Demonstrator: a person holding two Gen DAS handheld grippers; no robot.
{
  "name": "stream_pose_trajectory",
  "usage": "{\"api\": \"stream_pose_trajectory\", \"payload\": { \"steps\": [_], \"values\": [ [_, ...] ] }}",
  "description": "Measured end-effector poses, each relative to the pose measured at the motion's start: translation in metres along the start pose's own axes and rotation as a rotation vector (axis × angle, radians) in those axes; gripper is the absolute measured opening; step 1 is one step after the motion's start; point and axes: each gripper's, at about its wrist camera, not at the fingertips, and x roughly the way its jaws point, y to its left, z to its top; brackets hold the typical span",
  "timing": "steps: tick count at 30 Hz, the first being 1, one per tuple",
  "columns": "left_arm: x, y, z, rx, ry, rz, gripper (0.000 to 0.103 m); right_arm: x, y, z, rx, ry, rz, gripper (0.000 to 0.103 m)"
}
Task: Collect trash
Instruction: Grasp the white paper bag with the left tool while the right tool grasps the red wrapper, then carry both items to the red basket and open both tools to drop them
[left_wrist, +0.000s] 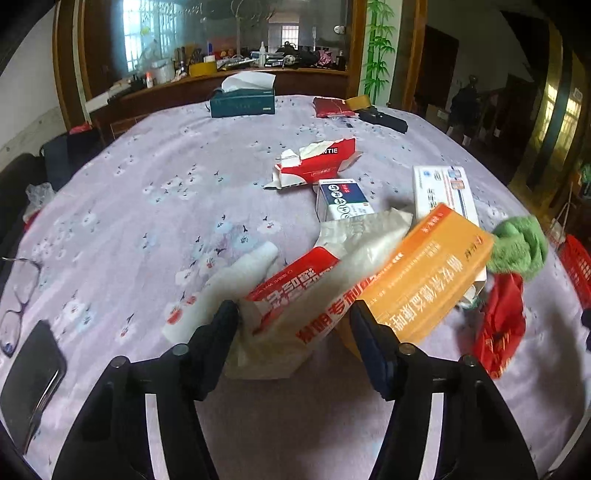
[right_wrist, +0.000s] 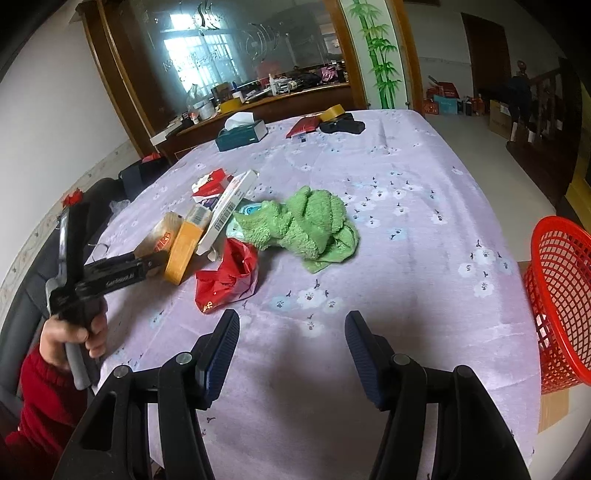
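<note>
Crumpled white-and-red paper wrapper lies between the spread jaws of left gripper, unpinched, long axis running up-right, touching orange cardboard box. Right gripper spread, empty, farther; red mesh basket right of box, off the surface.

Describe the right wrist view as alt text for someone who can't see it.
The right tool hangs open and empty over a lilac flowered tablecloth. Ahead lie a green towel, a crumpled red bag and boxes; a red mesh basket stands at the right edge.
</note>
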Motion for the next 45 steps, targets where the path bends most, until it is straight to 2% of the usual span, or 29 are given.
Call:
{"api": "stream_pose_trajectory", "payload": {
  "steps": [8, 9, 10, 14, 19, 26, 28, 29, 30, 33, 36, 41, 45],
  "values": [
    [0.022, 0.013, 0.012, -0.075, 0.024, -0.011, 0.061, 0.021, 0.01, 0.012, 0.021, 0.052, 0.064, 0.064],
    [0.024, 0.014, 0.011, -0.085, 0.025, -0.022, 0.06, 0.025, 0.011, 0.014, 0.03, 0.059, 0.073, 0.064],
    [0.025, 0.014, 0.011, -0.091, 0.023, -0.029, 0.052, 0.03, 0.011, 0.017, 0.04, 0.067, 0.077, 0.064],
    [0.025, 0.013, 0.012, -0.094, 0.017, -0.04, 0.049, 0.045, 0.019, 0.026, 0.043, 0.083, 0.07, 0.064],
    [0.004, 0.013, 0.008, -0.098, -0.045, -0.043, 0.049, 0.071, 0.033, 0.034, 0.045, 0.117, 0.084, 0.064],
    [-0.046, 0.003, -0.011, -0.112, -0.164, -0.041, 0.049, 0.102, 0.045, 0.039, 0.032, 0.157, 0.047, 0.063],
    [-0.055, -0.001, -0.015, -0.115, -0.185, -0.049, 0.049, 0.109, 0.051, 0.039, 0.015, 0.161, 0.033, 0.053],
    [-0.058, -0.004, -0.017, -0.116, -0.194, -0.052, 0.049, 0.111, 0.052, 0.039, 0.009, 0.166, 0.029, 0.04],
    [-0.062, -0.007, -0.02, -0.116, -0.203, -0.054, 0.049, 0.113, 0.053, 0.039, 0.005, 0.171, 0.03, 0.039],
    [-0.072, -0.019, -0.027, -0.111, -0.232, -0.053, 0.049, 0.105, 0.056, 0.035, -0.025, 0.142, 0.029, 0.034],
    [-0.075, -0.031, -0.032, -0.104, -0.239, -0.061, 0.049, 0.088, 0.056, 0.029, -0.038, 0.101, 0.03, 0.033],
    [-0.081, -0.058, -0.041, -0.072, -0.269, -0.048, 0.049, 0.055, 0.044, 0.019, -0.039, 0.017, -0.017, 0.033],
    [-0.083, -0.076, -0.047, -0.046, -0.264, -0.066, 0.049, 0.035, 0.034, 0.013, -0.024, -0.026, -0.042, 0.033]
  ]
}}
